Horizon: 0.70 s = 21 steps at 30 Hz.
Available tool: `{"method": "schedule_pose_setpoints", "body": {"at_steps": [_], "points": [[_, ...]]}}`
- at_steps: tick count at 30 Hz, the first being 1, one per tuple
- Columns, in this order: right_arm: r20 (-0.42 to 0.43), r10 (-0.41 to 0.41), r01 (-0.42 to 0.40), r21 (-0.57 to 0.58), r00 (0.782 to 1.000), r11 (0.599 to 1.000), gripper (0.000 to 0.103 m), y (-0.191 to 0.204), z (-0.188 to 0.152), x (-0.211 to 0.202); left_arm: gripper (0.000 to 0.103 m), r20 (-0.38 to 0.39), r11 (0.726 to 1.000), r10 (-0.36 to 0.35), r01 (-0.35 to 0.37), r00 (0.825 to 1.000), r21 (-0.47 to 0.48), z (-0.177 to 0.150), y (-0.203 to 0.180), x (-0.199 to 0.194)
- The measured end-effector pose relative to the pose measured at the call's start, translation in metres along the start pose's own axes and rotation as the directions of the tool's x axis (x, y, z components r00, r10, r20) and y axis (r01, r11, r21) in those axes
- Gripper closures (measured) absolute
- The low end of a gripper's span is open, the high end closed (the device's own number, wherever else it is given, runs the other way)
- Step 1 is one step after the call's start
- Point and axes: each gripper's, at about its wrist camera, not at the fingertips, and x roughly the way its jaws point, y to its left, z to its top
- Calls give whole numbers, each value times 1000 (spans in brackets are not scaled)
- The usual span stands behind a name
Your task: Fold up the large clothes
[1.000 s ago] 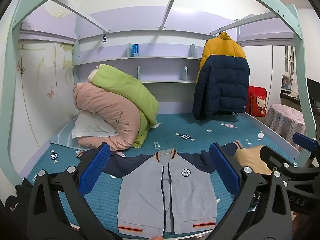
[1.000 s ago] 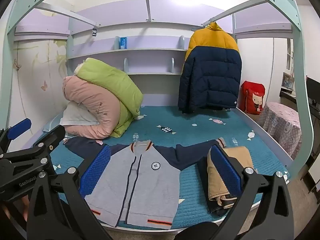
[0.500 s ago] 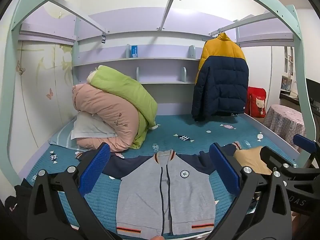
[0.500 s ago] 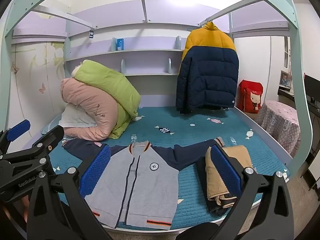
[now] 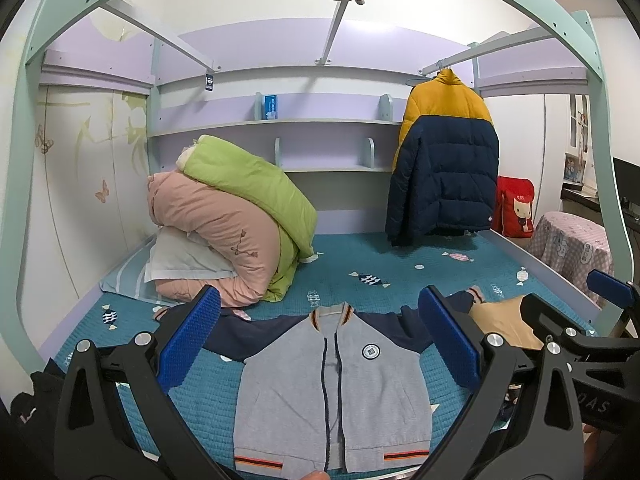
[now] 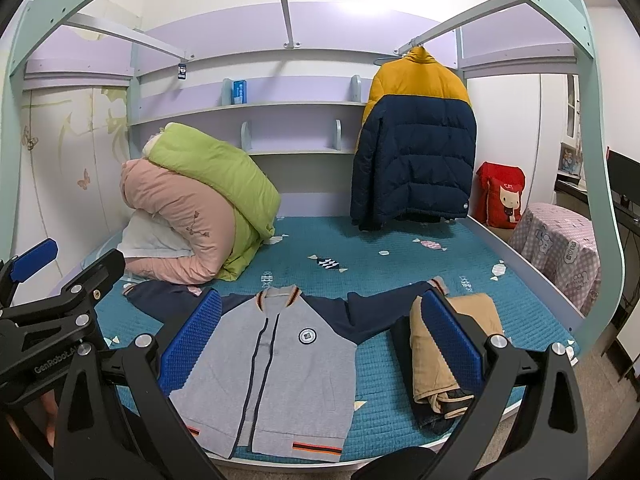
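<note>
The grey jacket (image 5: 332,392) lies face up and zipped on the teal bedspread (image 5: 400,272) at the near edge of the bed, hem toward the person, its navy sleeves (image 6: 380,312) spread out to both sides. The left gripper (image 5: 320,344) hangs above the jacket with its blue pads wide apart and nothing between them; the right gripper (image 6: 320,340) is likewise wide open and empty, off the cloth. No fold has begun, judging by the flat, spread garment.

To do the first fold well, each gripper should probably pinch one sleeve near the cuff and lay it across the chest, keeping the fabric taut enough that the body panel does not drag or wrinkle. The right sleeve end lies close beside the folded tan trousers (image 6: 452,344), so that grasp needs care to take only one garment.

Readable writing is sparse: "GenRobot" on the left gripper's body seen from the right wrist view, "DAS" on the right gripper's body in the left wrist view, and "CAT" on the red bag (image 6: 502,196). The jacket's round chest badge (image 6: 306,336) is too small to read
</note>
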Motion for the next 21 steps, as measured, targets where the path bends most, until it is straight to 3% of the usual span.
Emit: {"method": "schedule_pose_setpoints", "body": {"at_steps": [21], "points": [[7,-12,12,6,1000,1000,7,-6,0,-5,4,0,1000,-3,3,1000,8,2,-2,-4]]}}
